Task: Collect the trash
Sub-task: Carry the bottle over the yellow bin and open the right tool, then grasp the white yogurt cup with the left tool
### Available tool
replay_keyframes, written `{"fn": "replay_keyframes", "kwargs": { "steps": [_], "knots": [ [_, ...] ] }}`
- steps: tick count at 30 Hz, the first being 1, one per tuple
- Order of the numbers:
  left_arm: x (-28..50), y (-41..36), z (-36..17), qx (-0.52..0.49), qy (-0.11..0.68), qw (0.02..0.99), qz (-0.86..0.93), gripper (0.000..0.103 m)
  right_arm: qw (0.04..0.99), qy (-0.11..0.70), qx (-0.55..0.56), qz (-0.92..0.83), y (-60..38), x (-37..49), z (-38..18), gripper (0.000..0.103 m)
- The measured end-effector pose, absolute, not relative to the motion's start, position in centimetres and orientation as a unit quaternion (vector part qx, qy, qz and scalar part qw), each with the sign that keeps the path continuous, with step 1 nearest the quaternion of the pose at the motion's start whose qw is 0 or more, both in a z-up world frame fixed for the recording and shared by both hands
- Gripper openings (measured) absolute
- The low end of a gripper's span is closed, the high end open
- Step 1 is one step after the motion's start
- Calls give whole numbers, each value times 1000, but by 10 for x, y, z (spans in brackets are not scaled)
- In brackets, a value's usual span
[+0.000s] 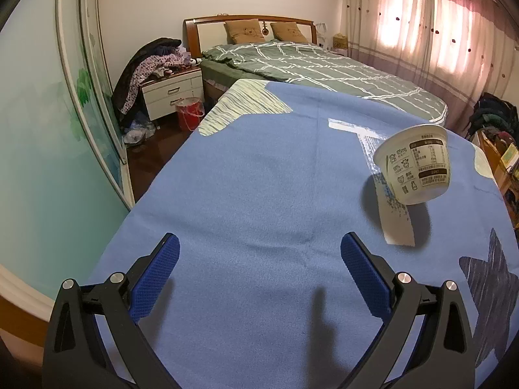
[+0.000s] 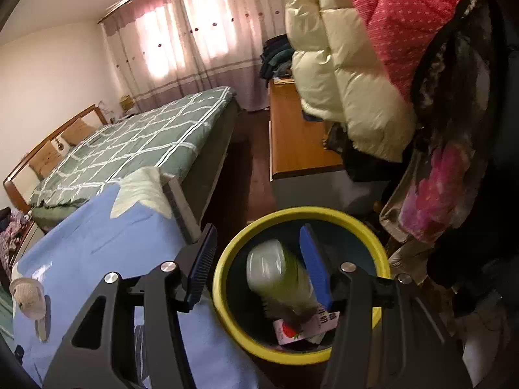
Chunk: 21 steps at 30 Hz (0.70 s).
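Right tongs (image 2: 258,230) agape over yellow bin (image 2: 221,291).

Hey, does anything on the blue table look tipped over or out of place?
Yes. A white yogurt cup lies tipped on its side on the blue cloth, on top of a clear wrapper strip. Both are loose trash, not yet in the yellow-rimmed bin.

daylight glows through pink curtains (image 1: 421,32); fisheye edges bend and darken, falling bottle (image 2: 279,275) blurred.
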<state>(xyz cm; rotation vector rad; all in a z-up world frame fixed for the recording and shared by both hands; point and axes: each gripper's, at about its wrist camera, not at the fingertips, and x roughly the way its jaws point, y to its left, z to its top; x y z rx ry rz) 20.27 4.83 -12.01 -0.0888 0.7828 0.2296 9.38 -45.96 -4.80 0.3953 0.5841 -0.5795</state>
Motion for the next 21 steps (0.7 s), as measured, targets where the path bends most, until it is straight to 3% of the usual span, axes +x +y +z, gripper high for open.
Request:
{"fn": "replay_keyframes", "kwargs": {
  "steps": [11,21],
  "knots": [
    [199,19,-109,2,368,924,104,98,912,324,149,-204,-402,119,-88,52],
    [239,-38,-86,-23,401,916,13,98,914,325,166,-178,-401,119,-93,54]
  ]
}}
